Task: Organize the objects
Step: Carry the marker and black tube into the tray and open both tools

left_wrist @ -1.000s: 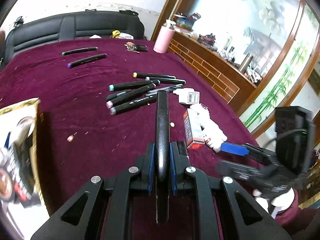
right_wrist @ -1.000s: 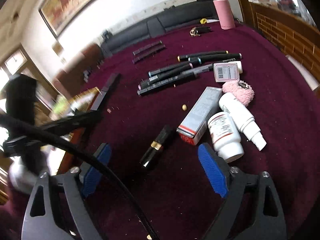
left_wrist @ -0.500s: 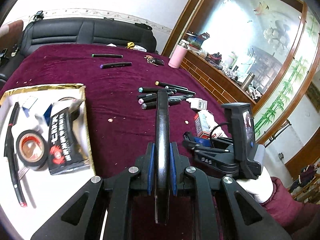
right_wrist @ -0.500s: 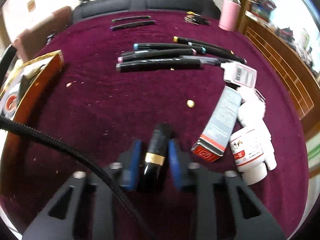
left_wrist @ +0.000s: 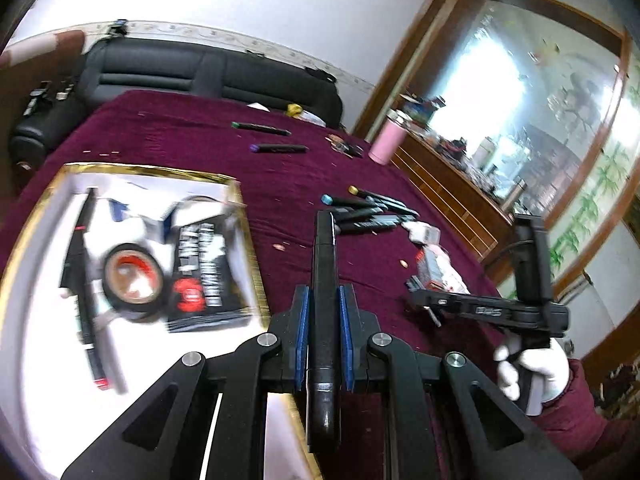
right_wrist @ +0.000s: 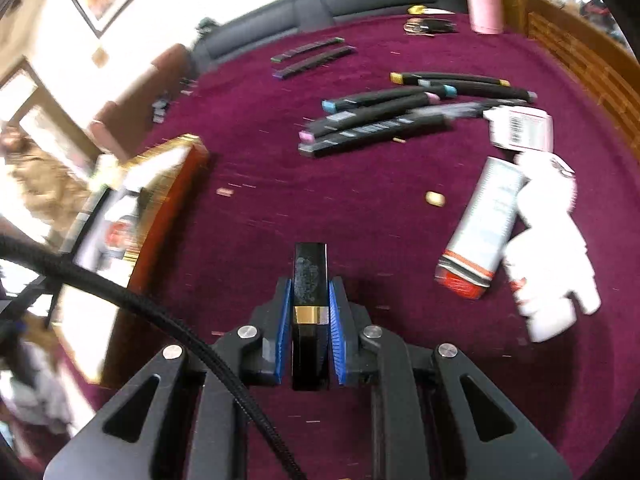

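Observation:
My left gripper [left_wrist: 324, 292] is shut on a long black marker [left_wrist: 325, 256] that sticks out forward, over the right rim of the gold-edged white tray [left_wrist: 44, 360]. My right gripper [right_wrist: 310, 292] is shut on a black lipstick with a gold band [right_wrist: 310, 272], held over the maroon cloth with the tray's side wall [right_wrist: 172, 188] to its left. In the left wrist view the right gripper [left_wrist: 414, 294] shows at the right, held by a white-gloved hand [left_wrist: 532, 368]. A pile of several black markers [right_wrist: 380, 120] lies ahead on the cloth.
The tray holds a tape roll [left_wrist: 132, 280], a black packet [left_wrist: 200, 276] and pens. To the right lie a grey-and-red box [right_wrist: 480, 232], white bottles [right_wrist: 552, 248] and a barcode tag [right_wrist: 520, 128]. Farther back are two markers [right_wrist: 316, 54], keys [right_wrist: 428, 24] and a pink flask [right_wrist: 486, 0].
My right gripper closed on the lipstick that lay between its open fingers. My left gripper carried its marker leftward, so the tray has come into full view beneath it.

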`<state>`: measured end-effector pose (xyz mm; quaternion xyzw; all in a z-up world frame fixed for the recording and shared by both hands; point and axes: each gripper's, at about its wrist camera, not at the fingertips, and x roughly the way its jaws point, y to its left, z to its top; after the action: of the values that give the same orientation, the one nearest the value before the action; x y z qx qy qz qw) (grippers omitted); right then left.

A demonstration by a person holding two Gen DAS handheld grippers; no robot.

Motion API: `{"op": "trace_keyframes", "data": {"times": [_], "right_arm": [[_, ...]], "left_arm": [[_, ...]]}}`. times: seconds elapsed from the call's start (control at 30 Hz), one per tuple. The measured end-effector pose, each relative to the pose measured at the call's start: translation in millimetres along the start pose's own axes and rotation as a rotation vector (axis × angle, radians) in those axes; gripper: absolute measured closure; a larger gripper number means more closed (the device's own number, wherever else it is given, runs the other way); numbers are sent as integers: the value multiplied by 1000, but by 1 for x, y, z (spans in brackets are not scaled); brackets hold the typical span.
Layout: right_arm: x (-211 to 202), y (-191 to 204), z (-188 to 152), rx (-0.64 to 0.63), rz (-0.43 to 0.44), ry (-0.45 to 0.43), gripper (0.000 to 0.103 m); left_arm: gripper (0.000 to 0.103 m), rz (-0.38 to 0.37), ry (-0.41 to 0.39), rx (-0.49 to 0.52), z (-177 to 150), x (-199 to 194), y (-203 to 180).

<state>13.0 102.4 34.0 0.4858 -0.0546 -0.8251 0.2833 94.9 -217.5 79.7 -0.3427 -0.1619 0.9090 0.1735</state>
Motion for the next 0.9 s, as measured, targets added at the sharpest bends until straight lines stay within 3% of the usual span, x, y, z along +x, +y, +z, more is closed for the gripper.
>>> {"op": "trace_keyframes", "data": {"times": [0.23,0.43,0.7,0.9], "right_arm": [[7,65,28,-49,255,48,87],[58,151,49,-112,408,154,87],[150,227,75,-80,443,287,87],[200,245,96,-49,374,317,87]], "left_arm": [[91,135,-77,-76,14,-44,50],[91,242,-64,-147,24,-51,108],[91,313,20,-238,35,-17,176],[91,276,76,-283,32,8,199]]}}
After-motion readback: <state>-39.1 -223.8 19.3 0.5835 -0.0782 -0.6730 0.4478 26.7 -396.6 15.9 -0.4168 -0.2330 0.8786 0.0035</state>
